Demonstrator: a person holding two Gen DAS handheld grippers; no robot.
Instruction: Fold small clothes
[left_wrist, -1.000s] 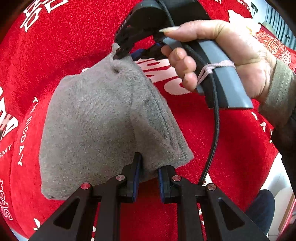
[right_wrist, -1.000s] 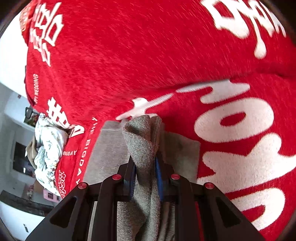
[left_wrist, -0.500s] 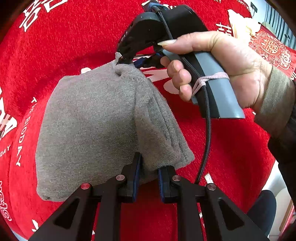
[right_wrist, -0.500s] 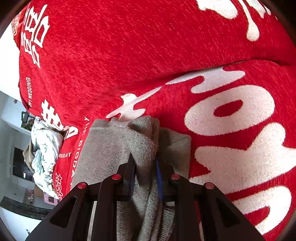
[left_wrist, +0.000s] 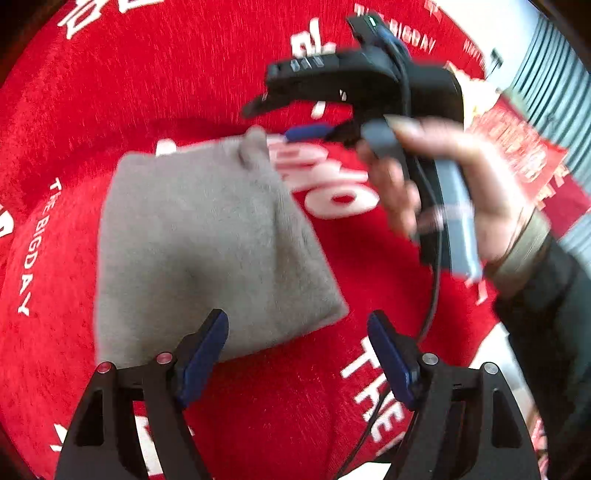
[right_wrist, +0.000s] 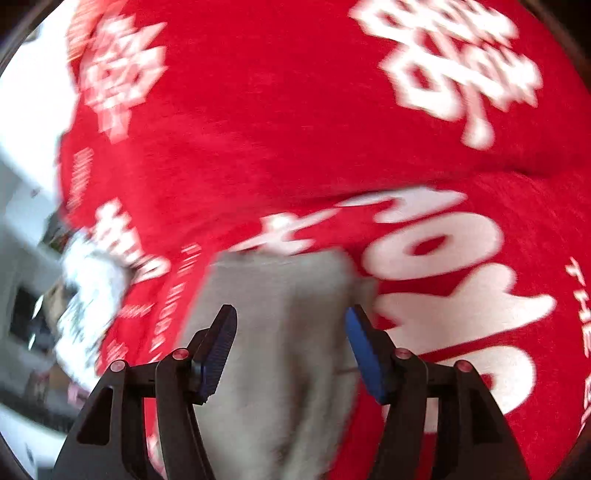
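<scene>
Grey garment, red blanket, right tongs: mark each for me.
grey garment (left_wrist: 207, 236), left wrist view, middle of the folded top layer
red blanket (right_wrist: 295, 110), right wrist view, bare red pile
right tongs (left_wrist: 284, 118), left wrist view, between the tips

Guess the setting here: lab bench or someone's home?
Probably a home, likely a bedroom: the grey garment lies on a plush red blanket with white wedding lettering, a crumpled pile of laundry sits past its edge, and blurred household furniture shows beyond. No lab fixtures in view.

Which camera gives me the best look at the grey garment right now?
The left wrist view: the folded grey garment lies there whole on the red blanket. The right wrist view shows only its near end, blurred.
</scene>
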